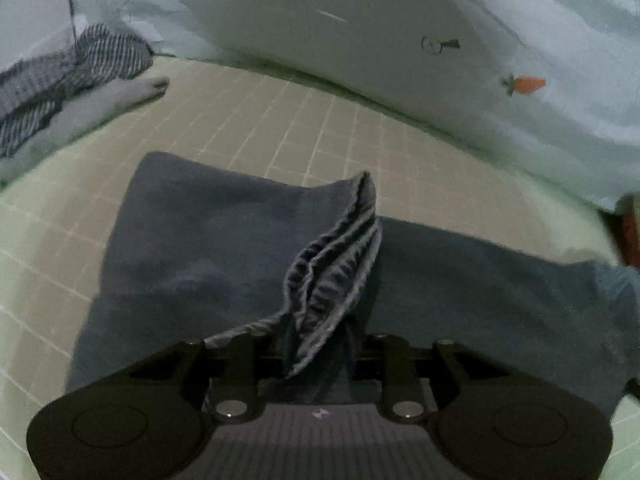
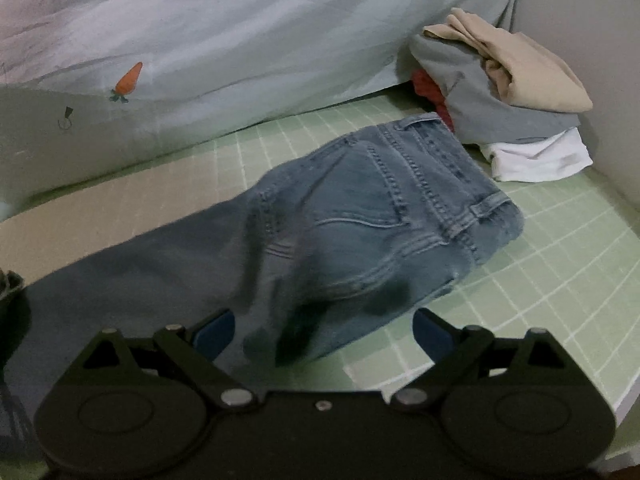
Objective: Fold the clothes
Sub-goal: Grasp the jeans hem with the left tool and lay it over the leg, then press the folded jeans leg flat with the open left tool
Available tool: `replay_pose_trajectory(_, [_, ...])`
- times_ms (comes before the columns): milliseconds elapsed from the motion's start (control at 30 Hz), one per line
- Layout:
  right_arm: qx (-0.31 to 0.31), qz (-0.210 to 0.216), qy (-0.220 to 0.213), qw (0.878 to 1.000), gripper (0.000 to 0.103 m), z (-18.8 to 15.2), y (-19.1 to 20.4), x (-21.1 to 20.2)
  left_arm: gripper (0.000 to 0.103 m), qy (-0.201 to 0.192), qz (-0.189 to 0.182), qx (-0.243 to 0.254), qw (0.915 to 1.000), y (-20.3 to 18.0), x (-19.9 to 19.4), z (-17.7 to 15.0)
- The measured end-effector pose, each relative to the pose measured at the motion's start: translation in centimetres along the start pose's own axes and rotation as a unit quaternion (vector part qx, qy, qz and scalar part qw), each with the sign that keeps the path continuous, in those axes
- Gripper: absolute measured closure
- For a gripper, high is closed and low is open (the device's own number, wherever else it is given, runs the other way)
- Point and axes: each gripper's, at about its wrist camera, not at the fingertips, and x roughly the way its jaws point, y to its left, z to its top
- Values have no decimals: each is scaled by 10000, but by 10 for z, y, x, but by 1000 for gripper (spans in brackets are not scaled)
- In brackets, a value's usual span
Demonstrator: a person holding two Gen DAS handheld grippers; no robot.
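the jeans (image 2: 360, 216) lie across the middle of the bed, on the green grid mat (image 2: 540, 280), with the waistband and back pockets toward the bed's right side and the legs running off to the left. they look to be folded lengthwise already, one leg laid over the other, though the dim light makes that hard to swear to.

the left gripper (image 1: 316, 344) has its jaws clamped on the leg hems (image 1: 336, 256), which stand bunched and lifted above the flat denim. i'd judge it is partway through carrying the leg ends over toward the waist, so the crosswise fold is begun and not yet laid down.

the right gripper (image 2: 324, 332) hovers low at the near edge of the jeans, just below the seat, with its jaws wide apart and the blue pads on either side of a fold of denim, holding nothing.

at the far right corner of the bed sits a stack of folded clothes (image 2: 512, 100): beige on top, grey under it, white at the bottom, something red behind. that part of the work seems done. toward the left side of the bed a striped garment (image 1: 80, 68) lies crumpled over something pale, still waiting to be folded. the pale quilt (image 2: 240, 40) with the carrot print is heaped along the far edge.

so: several pieces finished, the jeans mid-fold, at least one more to go.
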Motion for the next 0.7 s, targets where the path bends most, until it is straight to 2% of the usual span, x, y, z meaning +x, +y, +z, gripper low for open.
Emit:
replay_pose_trajectory(67, [6, 30, 36, 10000, 6, 0, -7, 1, 68, -109, -31, -91, 9999, 0, -8, 1])
replay_pose_trajectory(200, [25, 128, 124, 9998, 7, 3, -14, 6, 64, -292, -74, -321, 9990, 3, -24, 4])
replay_pose_trajectory(267, [-29, 175, 134, 9998, 6, 3, -14, 6, 64, -392, -31, -467, 9981, 6, -31, 6])
replay_pose_trajectory(333, [-99, 204, 138, 9996, 7, 3, -15, 7, 58, -498, 41, -602, 9969, 10, -39, 9])
replay_pose_trajectory(400, [-156, 209, 146, 9996, 6, 3, -16, 7, 53, -637, 277, -669, 9953, 19, -46, 12])
replay_pose_trajectory(533, [-120, 170, 183, 9996, 6, 4, -19, 9, 52, -684, 883, -781, 9907, 38, -47, 15])
replay_pose_trajectory(700, [-143, 88, 293, 9994, 6, 1, -24, 11, 52, -143, 1402, -826, 9866, 50, -28, 6])
